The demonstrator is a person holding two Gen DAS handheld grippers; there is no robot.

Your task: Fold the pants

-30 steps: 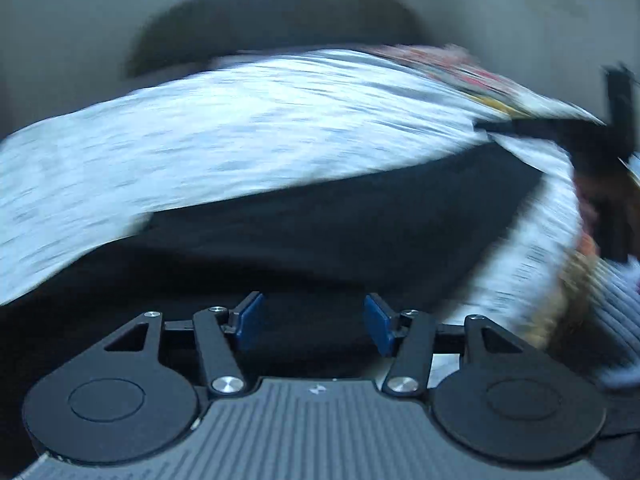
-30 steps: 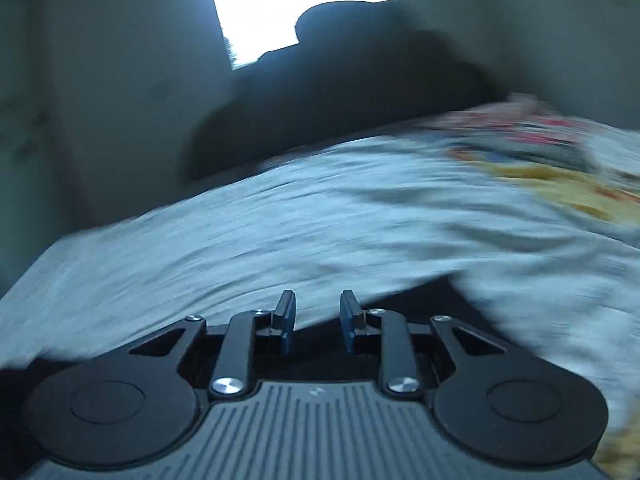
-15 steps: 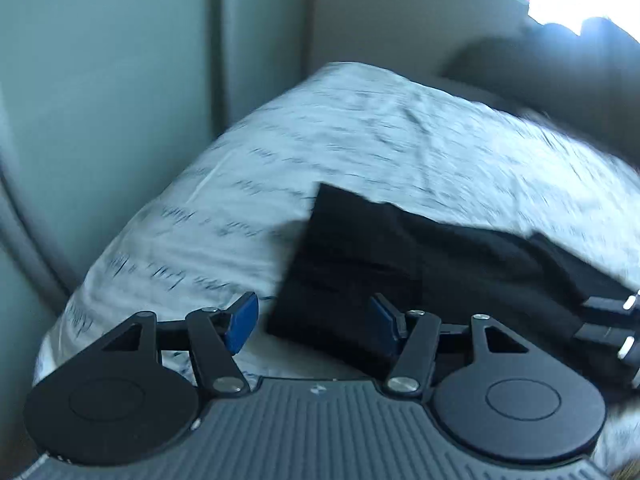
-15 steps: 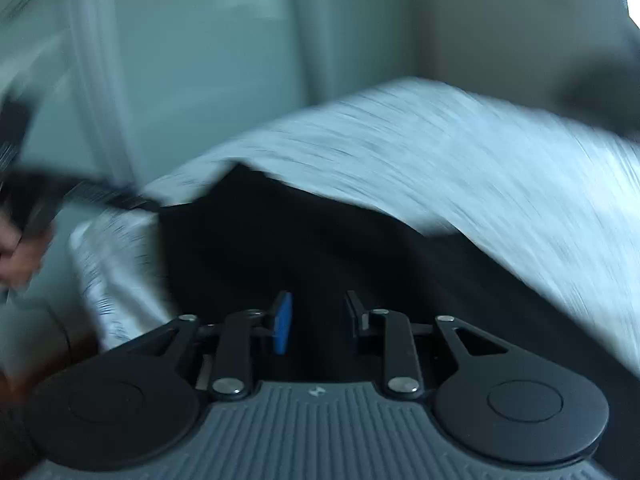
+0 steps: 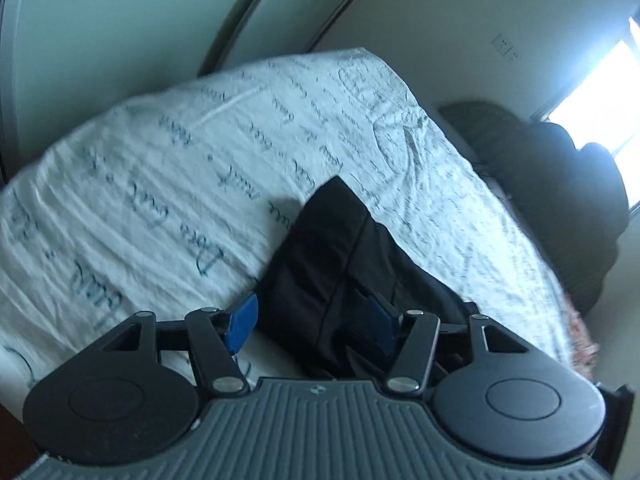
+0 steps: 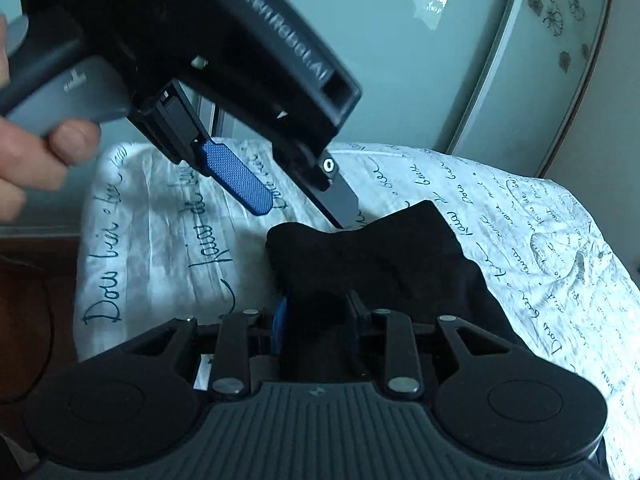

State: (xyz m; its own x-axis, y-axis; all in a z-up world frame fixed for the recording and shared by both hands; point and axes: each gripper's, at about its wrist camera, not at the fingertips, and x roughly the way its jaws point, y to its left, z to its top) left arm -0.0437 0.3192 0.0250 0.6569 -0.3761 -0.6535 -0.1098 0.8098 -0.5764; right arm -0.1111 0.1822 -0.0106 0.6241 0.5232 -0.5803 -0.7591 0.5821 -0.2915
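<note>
While the left gripper (image 5: 312,320) hung over the near edge of the black pants (image 5: 344,264) with its blue pads (image 5: 240,322) spread wide and nothing between them, the right gripper (image 6: 318,316) had its jaws part closed around a raised bunch of the same cloth, though whether the pads truly pinched it could not be told. Half a second earlier the pants had lain as a long flat strip across the bed; now they were drawn into a shorter, thicker bundle near the bed's end, with one corner peaked upward in the right wrist view. In that view the left gripper (image 6: 256,184) was seen from the side, tilted down just above the bundle, the person's hand (image 6: 28,152) around its handle. The white sheet (image 5: 160,184) with dark script lay under everything, rumpled. This suggested a fold had just been brought over, and the left tool seemed free to press or take a fresh edge.
</note>
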